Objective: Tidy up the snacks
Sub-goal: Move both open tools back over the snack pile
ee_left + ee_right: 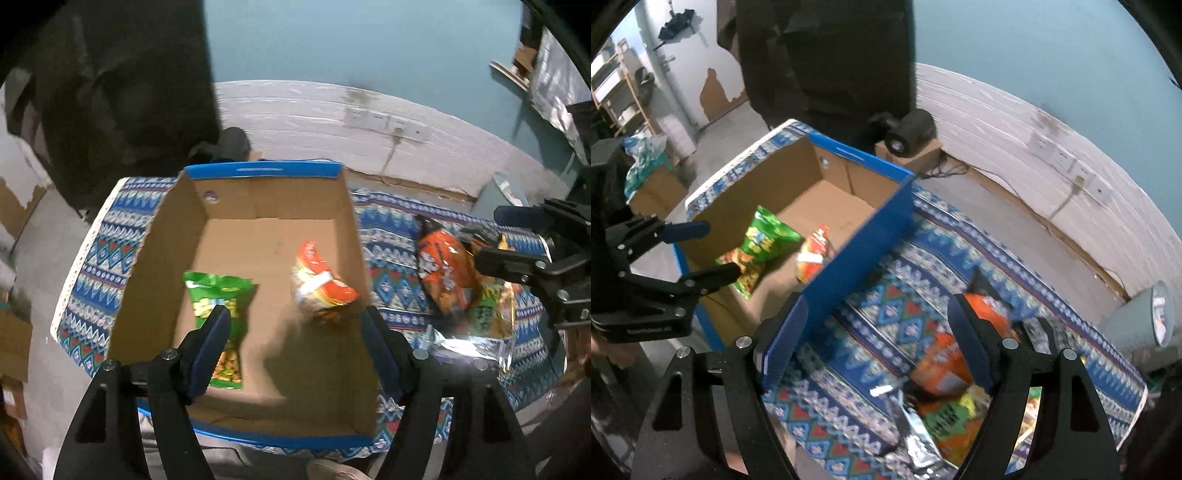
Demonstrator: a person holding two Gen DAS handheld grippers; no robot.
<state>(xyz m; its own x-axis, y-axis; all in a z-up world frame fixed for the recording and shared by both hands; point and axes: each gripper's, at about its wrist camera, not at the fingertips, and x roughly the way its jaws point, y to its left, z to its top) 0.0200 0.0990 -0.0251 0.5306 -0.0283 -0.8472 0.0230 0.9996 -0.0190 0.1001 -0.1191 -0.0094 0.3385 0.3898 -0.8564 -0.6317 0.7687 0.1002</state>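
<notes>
1. My left wrist camera is sitting just behind the left hand-held gripper (293,325), looking steeply down and forward, close above the open cardboard box (343,236) toward the far wall.
2. My right wrist camera is riding behind the right hand-held gripper (877,317), also tilting steeply down, hanging close over the patterned cloth (879,321) beside the box's blue outer wall.
3. Both views are sharing the box, the green snack bag (218,295) and the orange-and-white packet (321,280) inside it, the cloth and the orange bag (443,269).
4. Each camera is catching the other hand-held gripper at its frame edge.
</notes>
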